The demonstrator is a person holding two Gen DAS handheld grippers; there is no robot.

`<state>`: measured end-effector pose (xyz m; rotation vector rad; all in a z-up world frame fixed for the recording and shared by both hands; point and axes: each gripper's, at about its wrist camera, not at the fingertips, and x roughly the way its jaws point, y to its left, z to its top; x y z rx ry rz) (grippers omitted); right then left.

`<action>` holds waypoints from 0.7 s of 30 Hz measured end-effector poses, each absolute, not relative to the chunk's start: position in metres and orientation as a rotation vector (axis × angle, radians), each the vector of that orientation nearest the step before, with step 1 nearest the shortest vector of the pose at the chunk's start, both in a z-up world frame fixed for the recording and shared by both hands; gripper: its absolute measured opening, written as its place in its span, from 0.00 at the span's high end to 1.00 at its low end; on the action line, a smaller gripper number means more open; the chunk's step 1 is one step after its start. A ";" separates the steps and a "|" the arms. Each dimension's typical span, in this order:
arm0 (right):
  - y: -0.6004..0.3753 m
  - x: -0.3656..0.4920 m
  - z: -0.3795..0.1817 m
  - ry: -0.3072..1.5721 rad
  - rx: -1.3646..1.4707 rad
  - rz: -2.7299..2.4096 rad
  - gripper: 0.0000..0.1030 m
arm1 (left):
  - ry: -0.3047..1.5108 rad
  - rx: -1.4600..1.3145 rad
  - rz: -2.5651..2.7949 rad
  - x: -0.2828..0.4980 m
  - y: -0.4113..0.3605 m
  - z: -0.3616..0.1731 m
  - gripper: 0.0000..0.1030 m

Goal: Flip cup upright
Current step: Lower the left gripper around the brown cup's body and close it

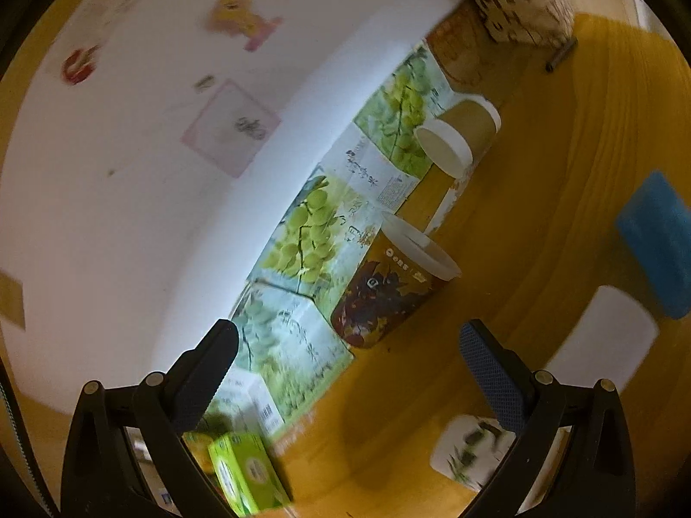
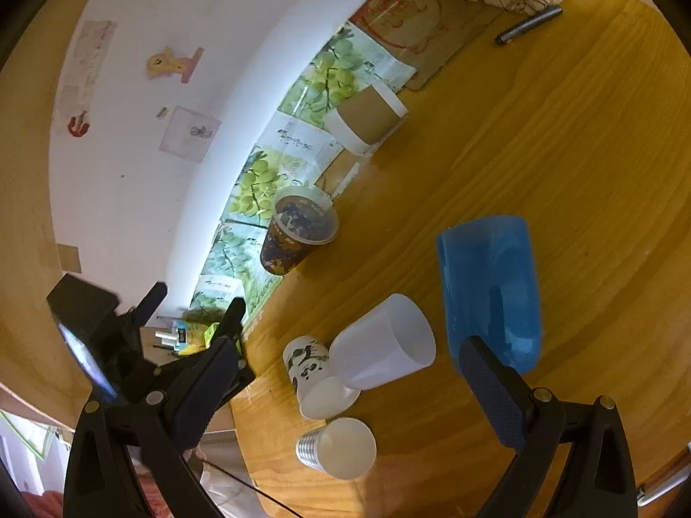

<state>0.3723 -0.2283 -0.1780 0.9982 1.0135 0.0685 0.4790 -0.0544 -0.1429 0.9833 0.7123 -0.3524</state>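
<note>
Two claws, both spread wide and holding nothing. Right claw (image 2: pixel 354 358) hangs over the wooden tabletop (image 2: pixel 540 151), with the cup cluster between its fingers. Landmark: the white plastic cup (image 2: pixel 384 345) lying on its side, mouth toward the right finger. Touching it on the left finger's side — a panda-print paper cup (image 2: pixel 309 367), also tipped over. Just nearer the camera than the white cup, a silver-ribbed cup (image 2: pixel 341 446), on its side too. Just beside the white cup, by the right finger's tip, a blue cup (image 2: pixel 492 289) lies flat. Farther off, toward the wall, a dark patterned cup (image 2: pixel 298 233) stands upright against the grape-print boxes (image 2: pixel 255 181); beyond it, a brown-sleeved cup (image 2: pixel 367 118).

Left claw (image 1: pixel 347 343) points at that dark cup (image 1: pixel 388 289); view blurred, white cup (image 1: pixel 604 336) at the edge.
</note>
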 end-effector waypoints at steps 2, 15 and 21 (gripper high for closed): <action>-0.228 0.373 -0.181 1.018 1.010 0.067 0.01 | 0.707 1.017 -0.365 0.485 -0.057 -0.152 0.01; -0.220 0.370 -0.188 1.023 0.994 0.073 0.01 | 0.733 1.119 -0.403 0.509 -0.074 -0.203 0.01; -0.214 0.372 -0.185 1.017 0.971 0.080 0.01 | 0.758 1.136 -0.411 0.520 -0.082 -0.213 0.01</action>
